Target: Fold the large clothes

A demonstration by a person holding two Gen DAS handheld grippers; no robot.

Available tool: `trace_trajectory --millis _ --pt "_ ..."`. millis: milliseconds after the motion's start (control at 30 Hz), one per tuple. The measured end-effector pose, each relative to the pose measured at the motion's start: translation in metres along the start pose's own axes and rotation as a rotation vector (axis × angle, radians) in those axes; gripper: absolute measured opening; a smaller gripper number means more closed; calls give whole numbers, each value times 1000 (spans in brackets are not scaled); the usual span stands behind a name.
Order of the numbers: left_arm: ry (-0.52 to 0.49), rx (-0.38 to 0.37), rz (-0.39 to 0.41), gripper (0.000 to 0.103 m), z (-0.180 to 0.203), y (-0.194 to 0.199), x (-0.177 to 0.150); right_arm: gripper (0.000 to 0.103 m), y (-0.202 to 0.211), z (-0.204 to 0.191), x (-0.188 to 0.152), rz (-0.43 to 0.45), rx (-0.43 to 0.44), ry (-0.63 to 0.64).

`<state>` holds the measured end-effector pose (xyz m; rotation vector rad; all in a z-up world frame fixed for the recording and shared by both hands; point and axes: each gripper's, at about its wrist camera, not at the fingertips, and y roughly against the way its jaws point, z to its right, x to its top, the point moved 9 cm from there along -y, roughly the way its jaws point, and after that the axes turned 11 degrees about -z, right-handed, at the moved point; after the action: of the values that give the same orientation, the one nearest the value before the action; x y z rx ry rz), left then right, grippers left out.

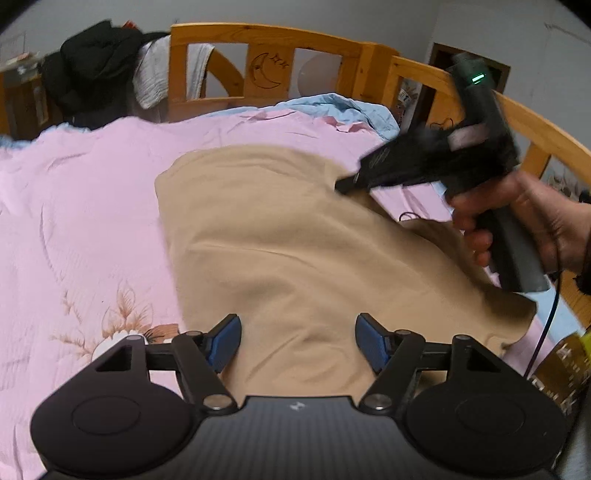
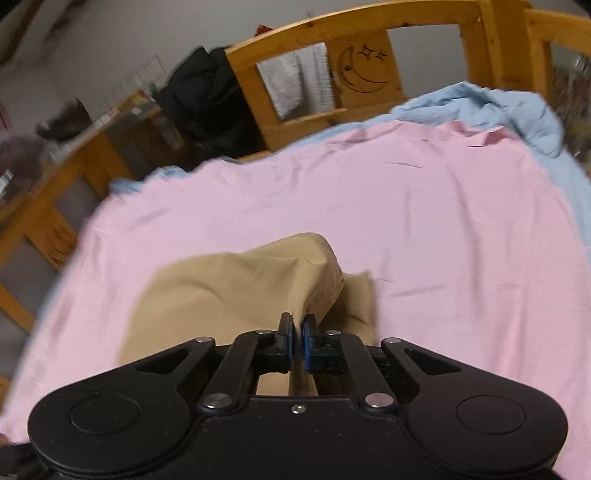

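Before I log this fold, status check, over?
Right gripper shut on tan garment, fold lifted. Left gripper open, over the cloth. Pink bedspread beneath, nothing blocking.

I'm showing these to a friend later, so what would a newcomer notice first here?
First, the tan garment spread over the pink bedspread, in the middle of the bed. Next, the right gripper, shut on a raised fold of it, while the left gripper hovers open at its near edge. Behind stands a wooden headboard carved with a moon.

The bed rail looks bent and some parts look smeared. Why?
Left wrist view: the fisheye lens bows the wooden rail, and the right gripper is motion-blurred. Right wrist view: the left-side clutter smears, yet the tan garment in its jaws stays fairly sharp.
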<state>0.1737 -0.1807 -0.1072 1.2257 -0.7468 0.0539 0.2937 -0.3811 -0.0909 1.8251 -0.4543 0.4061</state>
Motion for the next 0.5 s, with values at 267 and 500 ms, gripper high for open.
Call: trace_trajectory --millis 267,500 --pt "5 -48 48 71 -7 24 2 13 -26 0 -22 -39 -125 84" --pt "-28 -102 190 66 -23 50 11 21 27 -65 24 92 -47 262"
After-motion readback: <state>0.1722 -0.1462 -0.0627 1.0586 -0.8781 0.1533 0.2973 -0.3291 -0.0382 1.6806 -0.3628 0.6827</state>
